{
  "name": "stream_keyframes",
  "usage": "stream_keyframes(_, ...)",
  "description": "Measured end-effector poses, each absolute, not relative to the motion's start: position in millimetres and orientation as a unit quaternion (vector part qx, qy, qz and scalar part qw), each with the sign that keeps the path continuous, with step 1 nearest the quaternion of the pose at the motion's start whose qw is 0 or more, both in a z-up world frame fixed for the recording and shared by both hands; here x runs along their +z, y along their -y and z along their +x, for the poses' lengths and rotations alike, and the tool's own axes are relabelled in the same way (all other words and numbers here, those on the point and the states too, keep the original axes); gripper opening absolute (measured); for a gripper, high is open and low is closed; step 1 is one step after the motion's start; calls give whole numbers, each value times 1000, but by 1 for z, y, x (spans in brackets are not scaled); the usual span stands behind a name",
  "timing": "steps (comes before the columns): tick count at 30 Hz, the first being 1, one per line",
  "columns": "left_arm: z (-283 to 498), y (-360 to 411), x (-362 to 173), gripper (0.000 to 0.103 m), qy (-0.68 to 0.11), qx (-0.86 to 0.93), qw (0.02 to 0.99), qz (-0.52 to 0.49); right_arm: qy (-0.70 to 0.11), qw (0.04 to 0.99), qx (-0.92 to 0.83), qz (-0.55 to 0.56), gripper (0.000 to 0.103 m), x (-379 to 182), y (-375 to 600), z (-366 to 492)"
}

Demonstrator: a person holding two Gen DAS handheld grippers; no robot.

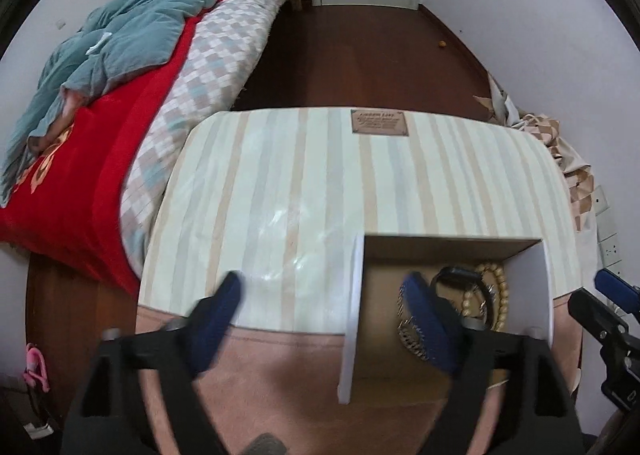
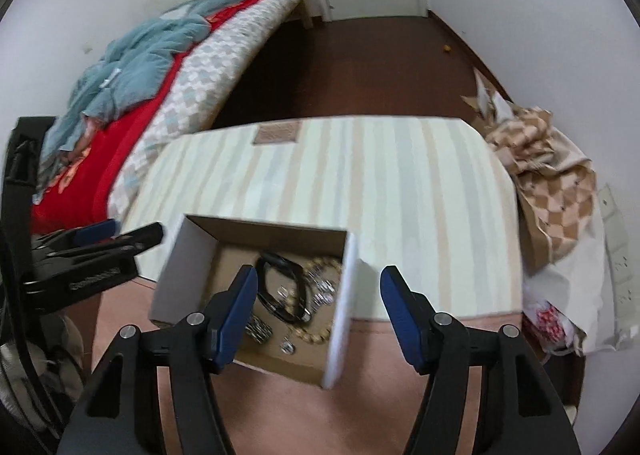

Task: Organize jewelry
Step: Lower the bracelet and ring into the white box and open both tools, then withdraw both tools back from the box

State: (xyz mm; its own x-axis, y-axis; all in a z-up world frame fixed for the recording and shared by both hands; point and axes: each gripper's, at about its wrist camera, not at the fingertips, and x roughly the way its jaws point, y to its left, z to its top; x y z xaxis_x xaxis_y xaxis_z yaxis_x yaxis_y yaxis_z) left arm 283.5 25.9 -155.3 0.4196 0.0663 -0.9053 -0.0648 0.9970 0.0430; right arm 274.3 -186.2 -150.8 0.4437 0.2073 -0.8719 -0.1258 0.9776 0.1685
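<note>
An open white cardboard box (image 1: 354,295) (image 2: 180,259) sits on a striped mat near its front edge. Inside lie a black bracelet (image 2: 276,287) (image 1: 456,275), a string of beige beads (image 2: 320,331) (image 1: 500,291), and silver chain pieces (image 2: 324,287) (image 1: 408,331). My left gripper (image 1: 324,319) is open and empty, straddling the box's left wall. My right gripper (image 2: 318,307) is open and empty, straddling the box's right wall above the jewelry. The right gripper also shows in the left wrist view (image 1: 600,303), and the left one in the right wrist view (image 2: 120,235).
The striped mat (image 1: 320,183) (image 2: 400,195) lies on a pink surface (image 2: 280,395). A bed with a red blanket (image 1: 80,183) and teal quilt (image 1: 120,43) is to the left. Checkered fabric and bags (image 2: 552,195) lie to the right. Dark wooden floor (image 1: 360,55) is beyond.
</note>
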Motion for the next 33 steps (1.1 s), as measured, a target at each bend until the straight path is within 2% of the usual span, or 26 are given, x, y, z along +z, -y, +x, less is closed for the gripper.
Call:
stream_keyframes(1, 278, -26, -157, 103, -536, 40, 843, 3, -524, 847, 89, 36, 71, -153, 187, 272)
stream_keyframes(3, 269, -24, -161, 103, -534, 49, 844, 16, -536, 841, 67, 22, 97, -160, 187, 266)
stream_keyframes(4, 264, -22, -163, 103, -533, 54, 844, 25, -540, 839, 58, 17, 100, -163, 187, 264)
stream_keyframes(10, 239, -22, -167, 103, -537, 64, 841, 27, -557, 830, 25, 6, 101, -174, 186, 244)
stream_keyframes(15, 216, -22, -150, 103, -528, 71, 846, 24, -547, 837, 10, 3, 101, -158, 185, 224)
stream_keyframes(33, 85, -19, -8, 103, -434, 49, 900, -1, -455, 890, 4, 1, 101, -5, 182, 85)
